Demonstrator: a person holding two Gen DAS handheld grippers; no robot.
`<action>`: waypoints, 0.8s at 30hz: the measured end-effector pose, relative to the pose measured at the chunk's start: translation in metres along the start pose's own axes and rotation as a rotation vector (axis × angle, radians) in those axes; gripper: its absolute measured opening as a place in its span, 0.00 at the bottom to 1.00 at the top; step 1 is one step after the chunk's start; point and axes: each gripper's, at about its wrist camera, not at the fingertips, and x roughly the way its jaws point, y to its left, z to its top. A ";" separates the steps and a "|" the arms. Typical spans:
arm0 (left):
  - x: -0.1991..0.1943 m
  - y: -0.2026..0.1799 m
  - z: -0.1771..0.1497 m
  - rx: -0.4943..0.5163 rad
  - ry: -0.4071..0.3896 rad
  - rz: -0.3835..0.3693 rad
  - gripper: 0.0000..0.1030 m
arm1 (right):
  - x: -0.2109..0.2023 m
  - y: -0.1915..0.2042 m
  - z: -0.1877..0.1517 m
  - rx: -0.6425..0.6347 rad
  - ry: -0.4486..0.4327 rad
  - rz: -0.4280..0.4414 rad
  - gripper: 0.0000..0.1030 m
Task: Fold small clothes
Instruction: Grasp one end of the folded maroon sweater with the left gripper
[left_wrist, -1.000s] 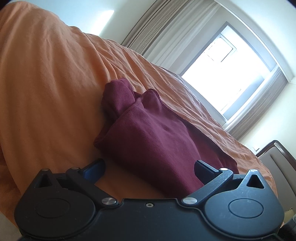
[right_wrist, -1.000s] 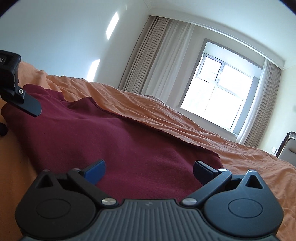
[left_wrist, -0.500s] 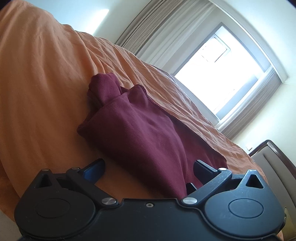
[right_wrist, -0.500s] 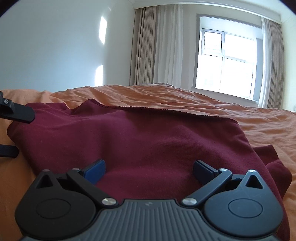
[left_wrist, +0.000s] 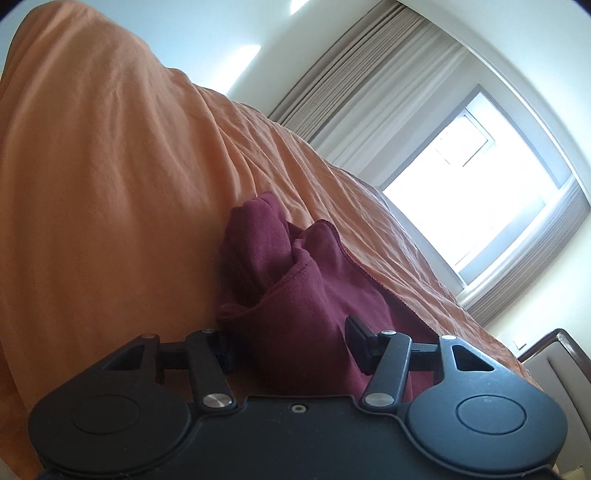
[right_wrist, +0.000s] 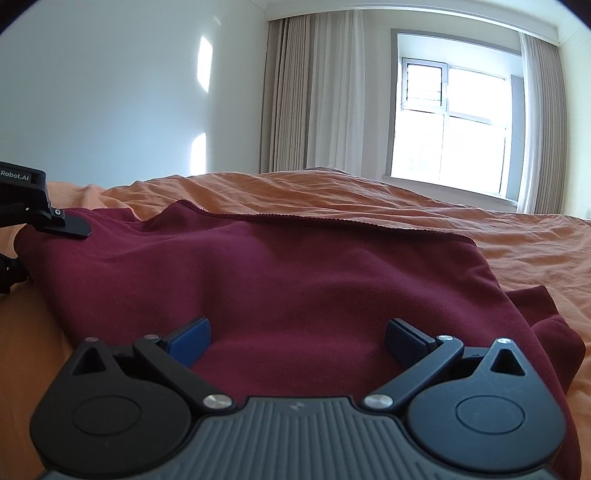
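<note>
On the orange bed (right_wrist: 369, 199), my left hand-held gripper (left_wrist: 291, 347) has just been closing around the maroon garment's (right_wrist: 295, 280) corner; right hand-held gripper (right_wrist: 297, 341) gapes empty. Seat both layers before lifting.

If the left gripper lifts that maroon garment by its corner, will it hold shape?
Probably not. The maroon garment lies creased and bunched on the orange bedcover, so it should droop. Looks light. Knit cloth between the left gripper, whose jaws have just been closing, seems unlikely to slip.
</note>
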 end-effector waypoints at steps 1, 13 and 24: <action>0.001 0.000 0.001 -0.001 -0.007 0.004 0.52 | 0.000 0.000 0.000 0.000 0.000 0.000 1.00; 0.011 -0.001 0.003 -0.012 -0.016 0.040 0.43 | 0.000 0.000 0.000 0.002 -0.001 0.001 1.00; 0.008 -0.003 0.005 -0.028 -0.029 0.056 0.36 | -0.001 0.002 0.001 0.006 -0.005 -0.001 1.00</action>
